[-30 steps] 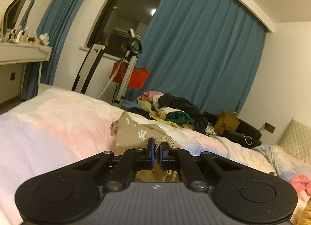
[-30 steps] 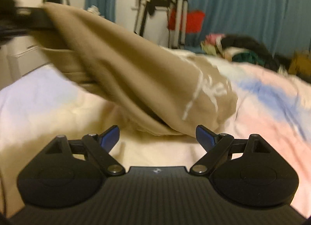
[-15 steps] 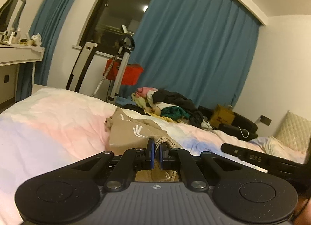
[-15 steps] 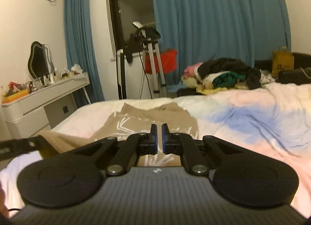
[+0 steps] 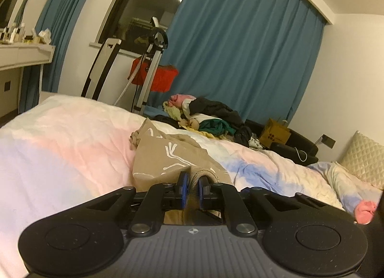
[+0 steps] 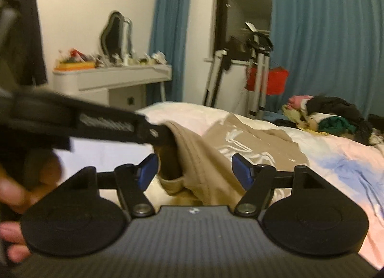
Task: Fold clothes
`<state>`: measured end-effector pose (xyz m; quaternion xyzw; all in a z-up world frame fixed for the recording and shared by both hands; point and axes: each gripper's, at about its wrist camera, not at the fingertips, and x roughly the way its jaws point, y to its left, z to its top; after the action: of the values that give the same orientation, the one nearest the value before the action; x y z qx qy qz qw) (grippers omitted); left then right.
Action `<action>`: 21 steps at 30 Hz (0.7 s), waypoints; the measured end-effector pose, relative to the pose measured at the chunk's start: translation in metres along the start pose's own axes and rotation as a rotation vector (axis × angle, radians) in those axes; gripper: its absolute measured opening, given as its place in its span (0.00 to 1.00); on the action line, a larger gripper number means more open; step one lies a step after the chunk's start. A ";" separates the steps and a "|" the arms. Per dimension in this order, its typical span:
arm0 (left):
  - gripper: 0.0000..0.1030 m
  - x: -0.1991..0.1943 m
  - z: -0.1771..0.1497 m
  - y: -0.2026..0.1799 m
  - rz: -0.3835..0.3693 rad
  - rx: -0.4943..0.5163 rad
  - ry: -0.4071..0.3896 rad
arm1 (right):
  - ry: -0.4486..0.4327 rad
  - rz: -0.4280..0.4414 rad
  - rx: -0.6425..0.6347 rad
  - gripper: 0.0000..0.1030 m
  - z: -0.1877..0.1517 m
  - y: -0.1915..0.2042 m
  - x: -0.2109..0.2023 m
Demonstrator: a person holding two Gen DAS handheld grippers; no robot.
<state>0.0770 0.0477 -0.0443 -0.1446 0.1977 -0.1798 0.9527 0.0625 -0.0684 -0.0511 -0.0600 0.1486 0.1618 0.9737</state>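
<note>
A tan garment with white markings [image 5: 165, 155] lies on the pastel bedspread [image 5: 67, 148]. My left gripper [image 5: 192, 188] is shut on its ribbed hem at the near end. In the right wrist view the same garment [image 6: 240, 141] drapes from the left gripper's fingers [image 6: 158, 133], which hold it slightly above the bed. My right gripper [image 6: 194, 169] is open, its blue pads either side of the hanging edge of the garment, not closed on it.
A pile of mixed clothes [image 5: 206, 119] lies at the far edge of the bed. A tripod [image 5: 151, 61] and red bag stand by the blue curtain. A white dresser [image 6: 112, 78] stands left. A quilted pillow [image 5: 362, 153] lies right.
My right gripper was shut half a second ago and has opened, now sitting close around the garment's held edge. My left gripper stays shut on the hem and has shifted a little.
</note>
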 end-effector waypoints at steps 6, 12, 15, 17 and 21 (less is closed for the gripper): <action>0.09 0.006 -0.001 0.006 0.005 -0.010 0.012 | 0.050 -0.083 0.024 0.68 -0.007 -0.016 0.039; 0.11 0.019 -0.012 0.003 0.023 0.019 0.068 | 0.044 -0.112 0.054 0.68 -0.009 -0.020 0.043; 0.22 0.029 -0.021 0.002 -0.004 0.036 0.123 | 0.051 -0.268 0.104 0.68 -0.011 -0.038 0.042; 0.23 0.036 -0.029 -0.005 -0.011 0.080 0.144 | 0.033 -0.298 0.207 0.68 -0.010 -0.057 0.032; 0.27 0.045 -0.048 -0.029 0.013 0.243 0.134 | -0.017 -0.315 0.342 0.68 -0.009 -0.081 0.019</action>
<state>0.0868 -0.0062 -0.0915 -0.0146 0.2385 -0.2054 0.9491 0.1042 -0.1400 -0.0596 0.0850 0.1543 -0.0193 0.9842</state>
